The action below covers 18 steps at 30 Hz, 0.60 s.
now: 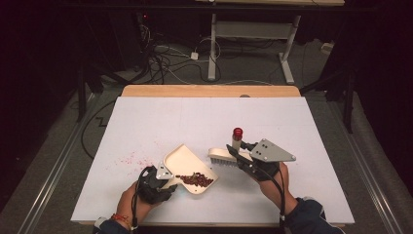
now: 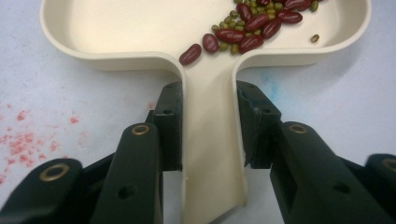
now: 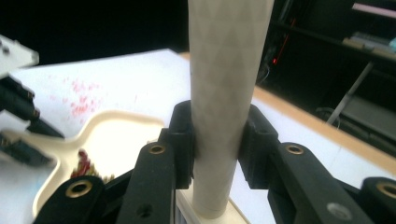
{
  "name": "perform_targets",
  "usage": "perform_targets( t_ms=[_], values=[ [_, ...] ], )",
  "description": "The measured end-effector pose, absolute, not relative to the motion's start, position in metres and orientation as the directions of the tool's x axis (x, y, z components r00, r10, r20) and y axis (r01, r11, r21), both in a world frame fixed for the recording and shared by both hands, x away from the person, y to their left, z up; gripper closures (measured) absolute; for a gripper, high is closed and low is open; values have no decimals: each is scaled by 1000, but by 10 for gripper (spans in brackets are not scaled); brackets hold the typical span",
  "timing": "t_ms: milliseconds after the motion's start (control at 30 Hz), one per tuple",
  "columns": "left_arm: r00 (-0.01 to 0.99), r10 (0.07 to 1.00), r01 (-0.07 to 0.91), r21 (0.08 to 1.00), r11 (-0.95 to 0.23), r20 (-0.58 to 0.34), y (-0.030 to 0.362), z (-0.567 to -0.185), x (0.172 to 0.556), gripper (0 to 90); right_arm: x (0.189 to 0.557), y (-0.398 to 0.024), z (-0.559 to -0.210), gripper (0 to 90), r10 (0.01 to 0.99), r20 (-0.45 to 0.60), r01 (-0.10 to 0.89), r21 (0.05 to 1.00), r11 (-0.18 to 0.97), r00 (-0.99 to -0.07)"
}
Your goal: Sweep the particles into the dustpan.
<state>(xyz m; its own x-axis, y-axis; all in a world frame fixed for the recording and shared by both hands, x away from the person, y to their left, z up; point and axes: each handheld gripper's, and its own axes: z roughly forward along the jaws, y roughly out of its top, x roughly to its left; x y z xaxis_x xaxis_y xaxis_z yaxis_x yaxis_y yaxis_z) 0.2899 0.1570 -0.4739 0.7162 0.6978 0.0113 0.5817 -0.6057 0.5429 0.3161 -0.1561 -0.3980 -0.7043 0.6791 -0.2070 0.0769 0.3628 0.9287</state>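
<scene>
- Left gripper [image 2: 208,135] fingers clamp the dustpan [image 2: 140,28] handle; its far rim is cut off.
- Right gripper [image 3: 217,140] fingers clamp the brush [image 1: 225,155] handle, bristles hidden beneath.
- Open counter [image 1: 204,117] lies beyond both.

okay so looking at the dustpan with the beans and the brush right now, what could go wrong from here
1. The beans lie heaped by the handle end of the dustpan, held in the left claw; tipping it could roll them out onto the table.
2. The right claw holds the brush by its handle just beside the pan; a clumsy sweep may knock the rim and scatter beans.
</scene>
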Motion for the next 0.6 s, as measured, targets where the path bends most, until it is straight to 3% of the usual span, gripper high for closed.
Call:
perform_targets(
  t_ms=[367,600],
  values=[
    [718,696,582,539,-609,12,155,-475,291,633,304,-146,-403,702,633,-154,101,932,348,-758],
    [718,696,581,542,-607,10,156,-475,291,633,304,-154,-393,702,664,-161,75,947,313,-730]
  ],
)
